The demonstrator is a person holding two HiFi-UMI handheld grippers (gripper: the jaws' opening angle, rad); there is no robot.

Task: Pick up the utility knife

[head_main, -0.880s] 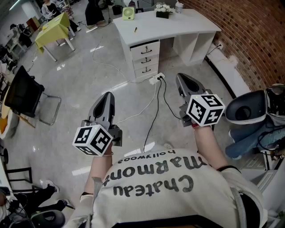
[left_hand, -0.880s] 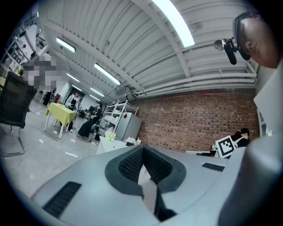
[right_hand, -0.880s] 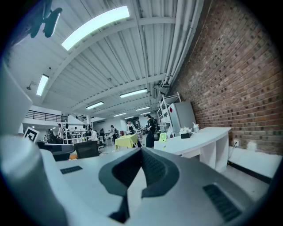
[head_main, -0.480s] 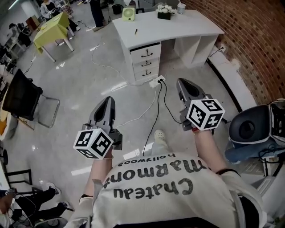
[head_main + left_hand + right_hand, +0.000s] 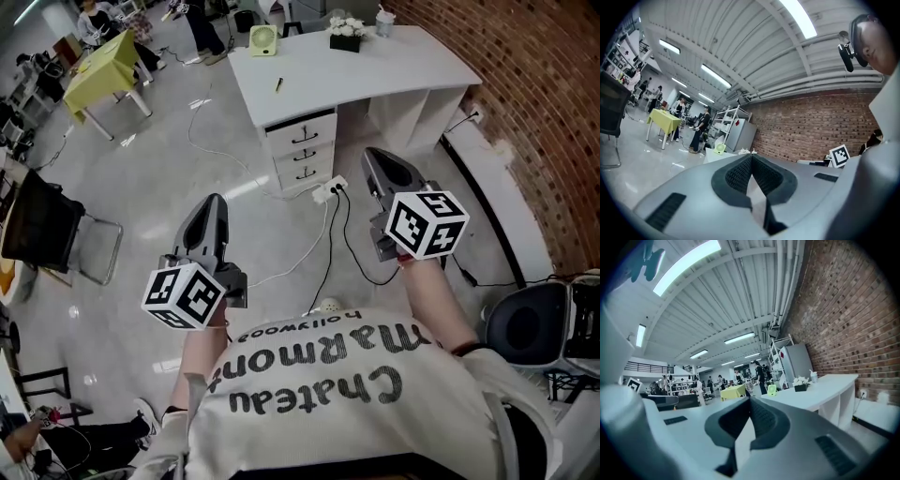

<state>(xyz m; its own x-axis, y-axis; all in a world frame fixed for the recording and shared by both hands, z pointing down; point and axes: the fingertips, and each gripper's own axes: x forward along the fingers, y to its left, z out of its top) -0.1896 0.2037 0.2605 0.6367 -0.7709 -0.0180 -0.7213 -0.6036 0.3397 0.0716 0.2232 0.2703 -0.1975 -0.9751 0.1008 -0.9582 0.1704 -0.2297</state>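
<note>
Head view: left gripper (image 5: 214, 202) and right gripper (image 5: 373, 155) are both held up level over the floor, pointing to 12 o'clock at a white desk (image 5: 394, 66). Left gripper view: left gripper (image 5: 751, 157) has pads pressed together at the tip, nothing pinched. Right gripper view: right gripper (image 5: 749, 399) is also pressed together, nothing in it.

A small slim dark thing on the desk top, too small to be sure but probably the utility knife (image 5: 278, 84), lies toward the desk's 9 o'clock side. It is well apart from both grippers, at 1 o'clock from the left one and 10 o'clock from the right.

A green fan (image 5: 262, 39) is at 11 o'clock of the knife and a flower pot (image 5: 345, 26) at 2 o'clock. A power strip (image 5: 330, 187) with cables lies on the floor between the grippers.
</note>
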